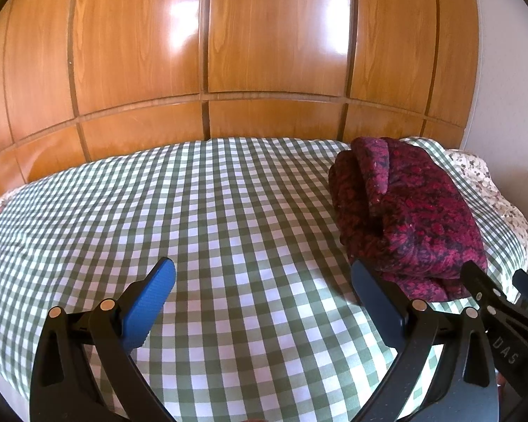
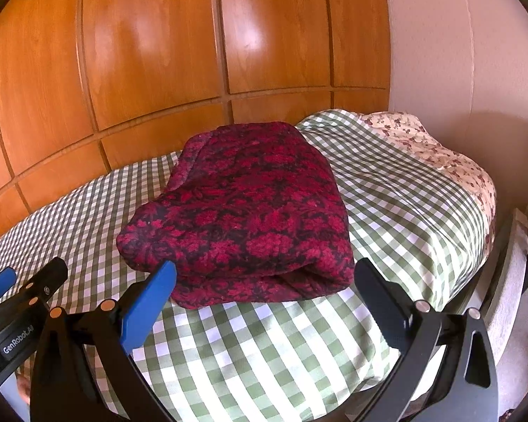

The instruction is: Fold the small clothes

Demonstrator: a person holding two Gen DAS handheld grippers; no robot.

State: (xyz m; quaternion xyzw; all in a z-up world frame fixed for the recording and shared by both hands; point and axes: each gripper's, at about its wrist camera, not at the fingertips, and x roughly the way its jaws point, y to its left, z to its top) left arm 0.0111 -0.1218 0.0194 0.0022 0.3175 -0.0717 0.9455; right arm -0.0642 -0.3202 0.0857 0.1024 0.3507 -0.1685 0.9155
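Observation:
A folded dark red patterned knit garment [image 2: 250,218] lies on the green-and-white checked bedcover [image 2: 264,351]. In the left wrist view it lies at the right [image 1: 412,218]. My left gripper [image 1: 264,281] is open and empty above the bare bedcover [image 1: 193,211], to the left of the garment. My right gripper [image 2: 264,281] is open and empty, its fingertips just short of the garment's near edge. The right gripper's fingers also show at the right edge of the left wrist view [image 1: 503,292].
A glossy wooden panelled wardrobe [image 1: 264,52] stands behind the bed. A floral pillow or sheet [image 2: 440,154] lies at the bed's right end, next to a white wall [image 2: 457,52]. The bed's near edge drops off at the bottom right.

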